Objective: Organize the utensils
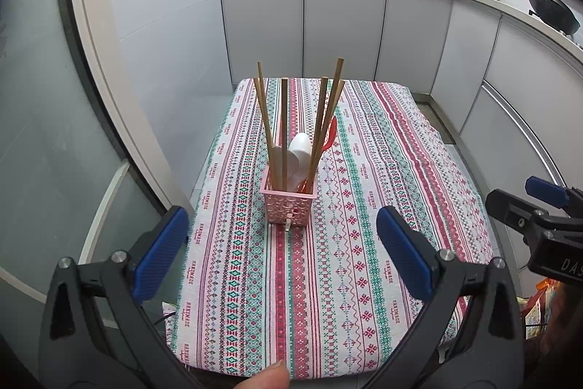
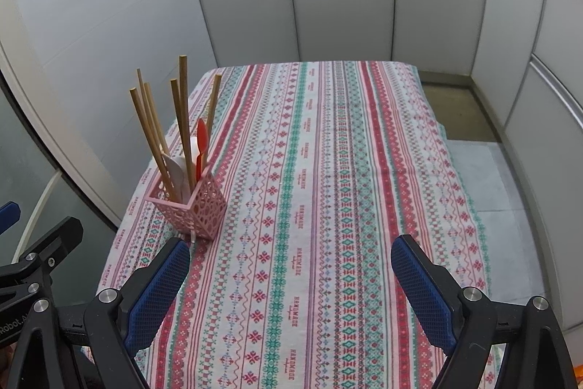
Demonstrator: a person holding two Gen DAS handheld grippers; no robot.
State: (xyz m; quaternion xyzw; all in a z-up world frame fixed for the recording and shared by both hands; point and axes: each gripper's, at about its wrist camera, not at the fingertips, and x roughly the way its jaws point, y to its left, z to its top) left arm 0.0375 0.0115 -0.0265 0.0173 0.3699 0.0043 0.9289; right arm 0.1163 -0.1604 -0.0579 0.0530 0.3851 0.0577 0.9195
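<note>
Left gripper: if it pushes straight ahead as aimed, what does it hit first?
Likely the pink utensil holder, centred between the open jaws of the left gripper, with chopsticks standing in it. Only bare tablecloth lies before it; depth is uncertain.

Even, soft indoor light — sharp focus, strong fisheye bending at edges.

Chopsticks (image 1: 267, 119) and spoons (image 1: 300, 148) upright in holder (image 1: 288, 206) on table (image 1: 364, 243), cabinets (image 1: 342, 24) behind.
</note>
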